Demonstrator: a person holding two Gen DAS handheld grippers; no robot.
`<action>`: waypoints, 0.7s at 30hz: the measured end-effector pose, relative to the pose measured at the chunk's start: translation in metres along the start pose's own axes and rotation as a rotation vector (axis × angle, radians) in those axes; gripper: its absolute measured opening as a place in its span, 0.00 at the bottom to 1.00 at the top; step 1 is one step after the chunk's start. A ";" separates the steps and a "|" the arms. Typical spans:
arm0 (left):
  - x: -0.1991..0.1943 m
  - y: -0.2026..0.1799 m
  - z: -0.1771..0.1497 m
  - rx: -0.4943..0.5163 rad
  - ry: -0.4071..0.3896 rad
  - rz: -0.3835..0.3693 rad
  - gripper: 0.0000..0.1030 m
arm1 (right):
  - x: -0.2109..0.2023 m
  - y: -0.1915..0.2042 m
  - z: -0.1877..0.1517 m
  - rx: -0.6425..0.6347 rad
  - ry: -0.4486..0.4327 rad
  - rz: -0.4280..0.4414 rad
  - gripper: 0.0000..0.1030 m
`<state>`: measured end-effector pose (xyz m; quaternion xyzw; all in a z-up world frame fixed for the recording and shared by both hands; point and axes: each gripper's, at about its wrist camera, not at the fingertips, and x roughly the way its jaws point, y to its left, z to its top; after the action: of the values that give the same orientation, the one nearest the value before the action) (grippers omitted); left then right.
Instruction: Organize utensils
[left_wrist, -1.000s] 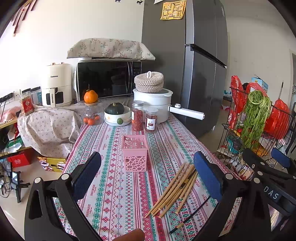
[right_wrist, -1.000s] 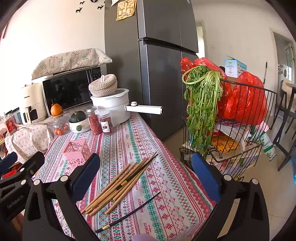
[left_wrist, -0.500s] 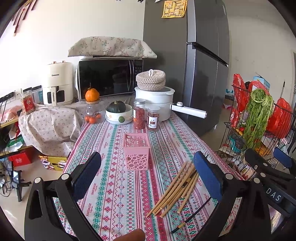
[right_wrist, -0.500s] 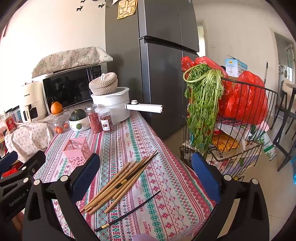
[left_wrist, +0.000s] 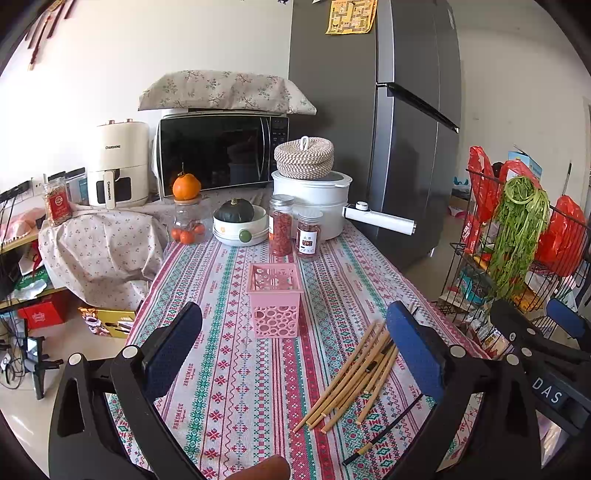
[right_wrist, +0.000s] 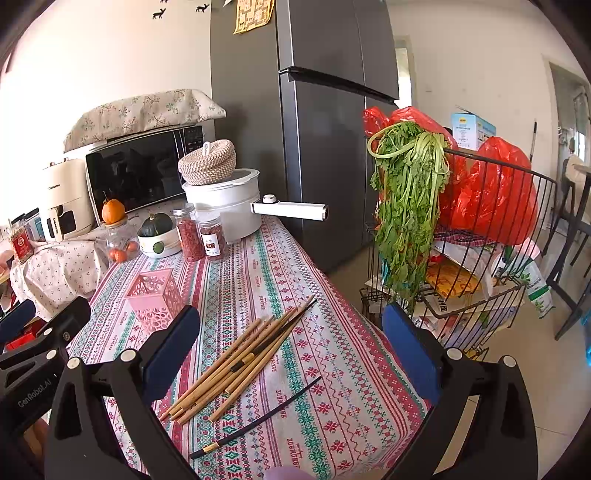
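Note:
A bundle of several bamboo chopsticks (left_wrist: 354, 376) lies on the patterned tablecloth; it also shows in the right wrist view (right_wrist: 240, 362). One black chopstick (right_wrist: 258, 421) lies apart, nearer the front edge, and shows in the left wrist view (left_wrist: 384, 432). A pink perforated holder (left_wrist: 275, 299) stands upright beyond them, empty as far as I can see, also in the right wrist view (right_wrist: 155, 299). My left gripper (left_wrist: 295, 354) is open and empty, above the table's near end. My right gripper (right_wrist: 291, 350) is open and empty, above the chopsticks.
Two spice jars (left_wrist: 293, 230), a bowl with a squash (left_wrist: 240, 223), a jar topped with an orange (left_wrist: 186, 210) and a white pot with a long handle (left_wrist: 332, 210) stand at the table's far end. A wire cart with greens (right_wrist: 461, 236) stands right of the table.
Both grippers have drifted slightly forward and up over the table. Both stay open and empty. The chopsticks and holder have not moved.

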<state>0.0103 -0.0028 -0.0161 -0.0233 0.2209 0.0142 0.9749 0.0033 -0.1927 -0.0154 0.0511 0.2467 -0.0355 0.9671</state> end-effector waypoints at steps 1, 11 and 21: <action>0.000 0.000 0.000 0.000 0.000 0.001 0.93 | 0.000 0.000 0.000 -0.001 0.000 0.000 0.94; 0.001 0.003 0.000 -0.004 0.001 0.005 0.93 | 0.001 0.001 -0.001 -0.003 0.004 0.001 0.94; 0.001 0.003 0.000 -0.002 0.003 0.006 0.93 | 0.001 0.000 -0.001 -0.001 0.007 0.002 0.94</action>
<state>0.0113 -0.0002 -0.0171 -0.0239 0.2223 0.0173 0.9745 0.0038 -0.1922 -0.0167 0.0511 0.2502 -0.0340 0.9662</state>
